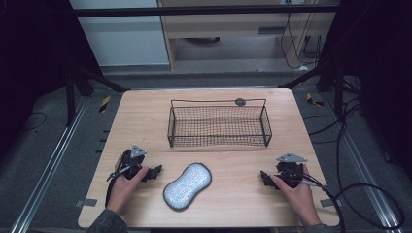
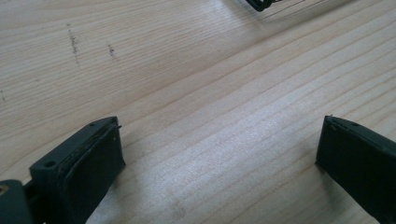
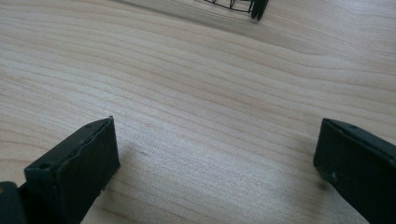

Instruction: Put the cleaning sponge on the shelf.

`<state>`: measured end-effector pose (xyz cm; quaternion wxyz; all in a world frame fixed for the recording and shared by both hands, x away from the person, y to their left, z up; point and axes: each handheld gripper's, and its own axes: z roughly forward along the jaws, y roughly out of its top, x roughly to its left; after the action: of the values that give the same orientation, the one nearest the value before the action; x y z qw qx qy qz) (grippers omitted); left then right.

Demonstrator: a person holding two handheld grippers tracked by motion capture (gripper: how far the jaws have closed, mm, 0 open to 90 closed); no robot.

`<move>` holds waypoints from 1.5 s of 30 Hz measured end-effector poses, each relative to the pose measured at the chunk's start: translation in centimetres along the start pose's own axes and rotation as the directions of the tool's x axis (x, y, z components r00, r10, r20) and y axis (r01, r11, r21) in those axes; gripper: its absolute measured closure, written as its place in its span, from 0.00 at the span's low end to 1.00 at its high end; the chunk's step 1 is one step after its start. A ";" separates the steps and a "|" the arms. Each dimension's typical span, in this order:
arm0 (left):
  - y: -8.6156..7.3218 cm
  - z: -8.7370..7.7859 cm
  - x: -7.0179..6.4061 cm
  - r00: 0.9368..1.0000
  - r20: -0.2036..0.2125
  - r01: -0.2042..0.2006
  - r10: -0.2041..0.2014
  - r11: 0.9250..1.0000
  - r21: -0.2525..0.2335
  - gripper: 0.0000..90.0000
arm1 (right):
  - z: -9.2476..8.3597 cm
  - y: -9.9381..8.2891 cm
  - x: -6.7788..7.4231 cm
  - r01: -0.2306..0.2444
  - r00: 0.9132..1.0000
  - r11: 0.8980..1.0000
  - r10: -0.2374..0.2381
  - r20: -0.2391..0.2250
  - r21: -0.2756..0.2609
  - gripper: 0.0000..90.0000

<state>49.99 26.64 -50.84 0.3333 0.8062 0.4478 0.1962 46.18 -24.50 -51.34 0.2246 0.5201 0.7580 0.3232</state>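
Both grippers idle beside the sponge

Overhead first: a silvery, peanut-shaped scrubbing sponge [image 1: 187, 186] lies flat on the pale wooden table [image 1: 145, 111], between the left gripper [image 1: 154, 173] and the right gripper [image 1: 265, 177], in front of an empty black wire-mesh basket [image 1: 218, 125]. Both hands rest low on the tabletop, jaws pointing inward. The sponge looks light, soft and compressible; its narrow waist seems the best place to pinch.

Left gripper view: jaws spread wide, bare wood between them, a basket corner far off.

Right gripper view: likewise released, gripping nothing.
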 end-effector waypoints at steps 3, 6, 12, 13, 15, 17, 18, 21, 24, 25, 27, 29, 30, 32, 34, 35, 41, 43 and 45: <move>0.0 -0.2 -0.3 1.000 0.010 -0.007 0.006 1.000 0.011 0.03 | 0.0 0.0 0.0 0.002 1.000 1.000 -0.002 0.001 -0.001 0.00; 0.3 -1.1 -1.3 0.999 0.023 -0.035 0.035 0.999 0.015 0.03 | 0.0 0.0 0.0 0.000 1.000 1.000 0.000 0.000 0.000 0.00; 1.7 -2.3 -3.0 0.995 0.046 -0.094 0.092 0.995 0.046 0.04 | 0.0 0.0 0.0 0.001 1.000 1.000 -0.001 0.000 0.000 0.00; 2.4 -2.8 -3.8 0.992 0.069 -0.113 0.109 0.991 0.069 0.04 | 0.0 0.0 0.0 0.000 1.000 1.000 0.000 0.000 0.000 0.00; 2.7 -3.1 -4.2 0.991 0.083 -0.114 0.107 0.990 0.080 0.03 | 0.0 0.0 0.0 0.000 1.000 1.000 0.000 0.001 0.000 0.00; 3.4 -3.6 -5.2 0.988 0.108 -0.117 0.106 0.988 0.100 0.04 | 0.0 0.0 0.0 0.001 1.000 1.000 -0.001 0.001 0.000 0.00; 3.6 -3.9 -5.6 0.987 0.112 -0.125 0.113 0.986 0.106 0.04 | 0.0 0.0 0.0 0.001 1.000 1.000 -0.001 0.001 0.000 0.00; 4.1 -4.4 -6.9 0.984 0.138 -0.134 0.117 0.984 0.119 0.04 | 0.0 0.0 0.0 0.001 1.000 1.000 -0.001 -0.001 0.000 0.00; 4.6 -4.6 -8.3 0.976 0.172 -0.161 0.138 0.978 0.132 0.04 | 0.0 0.0 0.0 0.003 1.000 1.000 -0.003 -0.001 0.000 0.00; 4.6 -4.6 -8.7 0.974 0.179 -0.165 0.140 0.977 0.133 0.04 | 0.0 0.0 0.0 0.002 1.000 1.000 -0.002 -0.001 0.000 0.00; 4.7 -4.4 -9.6 0.967 0.206 -0.181 0.149 0.972 0.148 0.04 | 0.0 0.0 0.0 0.002 1.000 1.000 -0.002 -0.002 0.000 0.00; 4.8 -4.1 -10.5 0.961 0.225 -0.200 0.160 0.965 0.167 0.04 | 0.0 0.0 0.0 0.002 1.000 1.000 -0.002 -0.001 0.000 0.00; 4.9 -3.9 -10.9 0.959 0.233 -0.208 0.164 0.962 0.178 0.04 | 0.0 0.0 0.0 0.002 1.000 1.000 -0.002 -0.002 0.000 0.00; 5.0 -3.5 -11.8 0.953 0.244 -0.231 0.182 0.954 0.192 0.05 | 0.0 0.0 0.0 0.002 1.000 1.000 -0.002 -0.001 0.000 0.00; 5.1 -3.1 -12.4 0.951 0.248 -0.240 0.186 0.949 0.207 0.05 | 0.0 -0.1 0.0 0.002 1.000 1.000 -0.002 -0.001 0.000 0.00; 5.1 -3.1 -12.4 0.951 0.248 -0.240 0.186 0.949 0.207 0.05 | 0.0 -0.1 0.0 0.002 1.000 1.000 -0.002 -0.001 0.000 0.00; 5.3 -1.3 -13.7 0.949 0.253 -0.251 0.186 0.933 0.258 0.05 | -0.1 -0.1 0.0 0.005 1.000 1.000 -0.005 -0.004 0.003 0.00; 5.3 -0.8 -14.0 0.948 0.253 -0.260 0.192 0.927 0.271 0.05 | -0.1 -0.1 0.0 0.007 1.000 1.000 -0.007 -0.006 0.003 0.00; 5.3 -0.6 -14.1 0.949 0.248 -0.262 0.195 0.925 0.276 0.05 | -0.1 -0.1 0.0 0.006 1.000 1.000 -0.006 -0.008 0.002 0.00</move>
<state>45.44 12.82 -46.88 0.2259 0.9113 0.3362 0.0737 46.05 -24.52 -51.33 0.2218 0.5168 0.7607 0.3240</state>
